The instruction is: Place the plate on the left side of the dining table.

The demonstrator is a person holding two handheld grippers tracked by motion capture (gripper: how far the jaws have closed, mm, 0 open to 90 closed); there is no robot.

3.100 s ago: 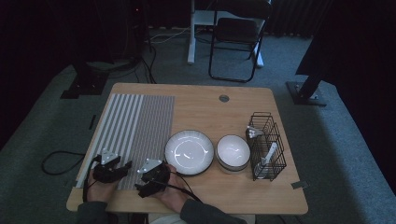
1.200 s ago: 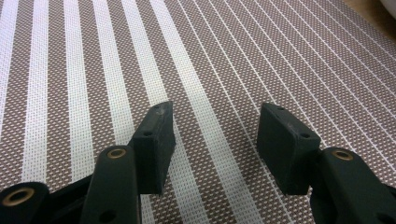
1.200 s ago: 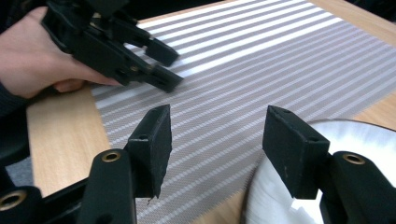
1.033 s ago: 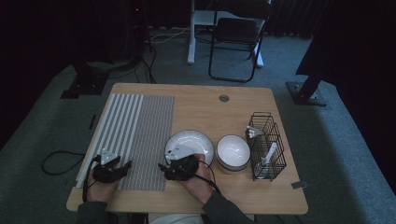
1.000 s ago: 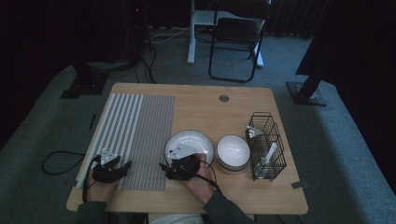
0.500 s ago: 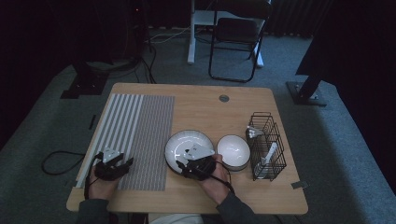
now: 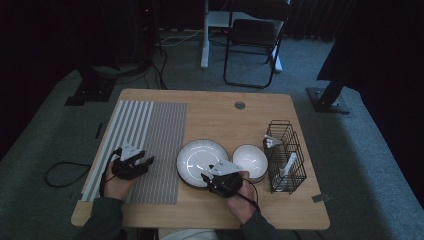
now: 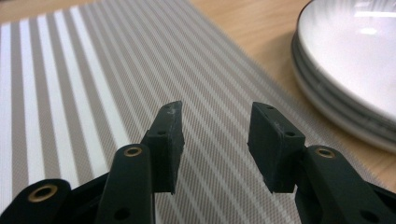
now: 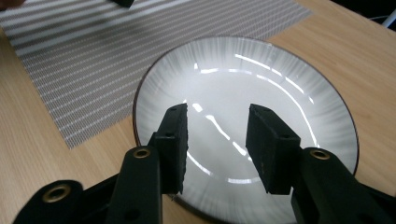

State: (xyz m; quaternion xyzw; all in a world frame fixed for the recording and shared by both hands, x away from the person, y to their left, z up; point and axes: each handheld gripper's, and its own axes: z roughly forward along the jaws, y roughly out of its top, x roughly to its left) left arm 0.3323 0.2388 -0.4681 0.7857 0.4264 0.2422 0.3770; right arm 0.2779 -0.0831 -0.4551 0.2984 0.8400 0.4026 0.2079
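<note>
The plate [image 7: 200, 161] is not yet gripped and lies on the table [image 7: 220, 112], just right of the mat [image 7: 145, 140] and left of the bowl [image 7: 250, 161]; judged from this, the work is at its start. The right gripper [image 9: 215, 140] is held above the plate's near rim, its jaws half open, just narrowed, with nothing between them. The left gripper [image 8: 215, 135] is poised over the mat, jaws fairly wide, also just narrowed, empty. Grasping, lifting and placing the plate are all left.
</note>
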